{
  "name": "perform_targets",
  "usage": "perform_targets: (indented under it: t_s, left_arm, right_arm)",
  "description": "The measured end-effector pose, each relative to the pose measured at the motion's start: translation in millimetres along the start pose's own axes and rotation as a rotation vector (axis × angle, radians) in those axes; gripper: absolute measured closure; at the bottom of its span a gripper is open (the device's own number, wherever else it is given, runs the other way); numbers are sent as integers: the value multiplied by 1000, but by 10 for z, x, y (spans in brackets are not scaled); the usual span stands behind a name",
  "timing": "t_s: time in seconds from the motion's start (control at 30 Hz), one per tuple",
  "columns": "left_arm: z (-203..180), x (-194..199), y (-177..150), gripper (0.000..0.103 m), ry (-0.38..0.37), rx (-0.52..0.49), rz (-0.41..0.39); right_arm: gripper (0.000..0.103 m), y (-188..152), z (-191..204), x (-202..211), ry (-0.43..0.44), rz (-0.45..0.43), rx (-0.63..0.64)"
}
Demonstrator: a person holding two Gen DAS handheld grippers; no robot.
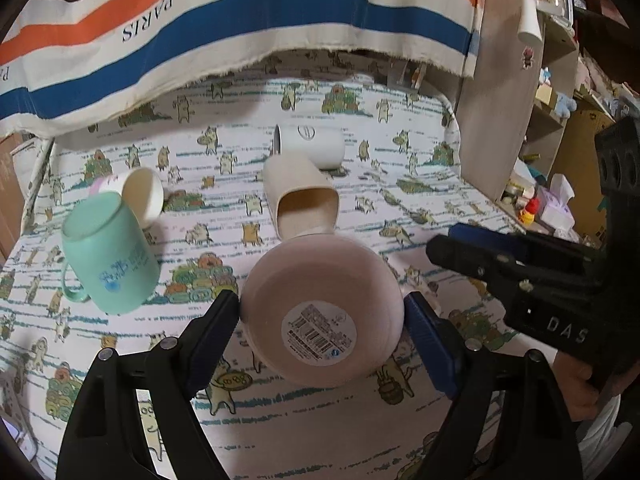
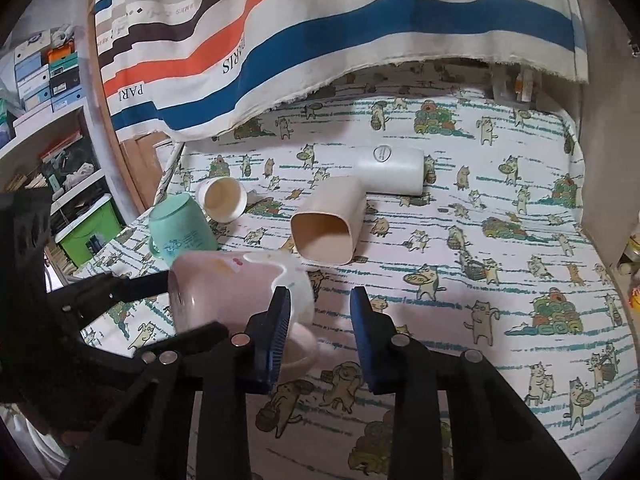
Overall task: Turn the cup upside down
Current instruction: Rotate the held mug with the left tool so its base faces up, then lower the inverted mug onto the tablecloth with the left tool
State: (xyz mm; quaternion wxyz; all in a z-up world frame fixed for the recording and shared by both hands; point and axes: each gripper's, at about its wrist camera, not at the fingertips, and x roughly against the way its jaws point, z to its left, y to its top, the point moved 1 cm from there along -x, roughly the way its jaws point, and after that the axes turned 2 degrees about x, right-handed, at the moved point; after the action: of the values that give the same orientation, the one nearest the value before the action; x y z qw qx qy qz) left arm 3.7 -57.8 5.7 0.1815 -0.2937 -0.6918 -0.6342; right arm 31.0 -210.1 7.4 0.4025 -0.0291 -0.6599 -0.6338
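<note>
Left tool (image 1: 322,312) pinching pink cup (image 1: 320,304) | right tool (image 2: 320,308) spread | cat-print tablecloth (image 2: 480,240) | striped curtain (image 1: 200,20)

It looked like a lived-in home storeroom: a cartoon-cat printed tablecloth (image 2: 500,280), a striped "PARIS" fabric sheet (image 2: 320,40) hung behind, and wooden shelves (image 2: 48,136) crammed with stacked cardboard boxes (image 2: 44,76).

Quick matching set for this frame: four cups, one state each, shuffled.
1. pink cup
2. mint mug
3. beige square cup
4. white cup

a. on its side, farthest back
b. upside down on the cloth
c. between the left hand-held gripper's fingers
d. on its side, opening toward the cameras

Pairs: 1-c, 2-b, 3-d, 4-a
</note>
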Motion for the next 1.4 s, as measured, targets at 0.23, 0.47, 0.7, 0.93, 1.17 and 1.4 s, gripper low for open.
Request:
perform_targets:
  t_s: [0.23,0.47,0.7,0.93,1.17,1.4]
  left_arm:
    - [-24,-122,190,22,17,-28,4]
    - [-62,-135,164,22,26,-56,-32]
    - [-54,-10,129,22,24,-67,-106]
    - [54,192,168,17,19,-36,-185]
    - [185,436,124,2,66,-27,-315]
    - [441,662,40,0,109,4,-416]
  right_arm:
    - [70,-13,-56,87,-30,-8,5]
    - [70,-38,-126,118,-65,-6,3]
    - [70,-58,-141,115,-78,-8,2]
    - [70,-62,-124,138,-86,-19,10]
    - [39,-64,-44,275,-75,-86,32]
    - [17,-73,100,481,-100,-221,61]
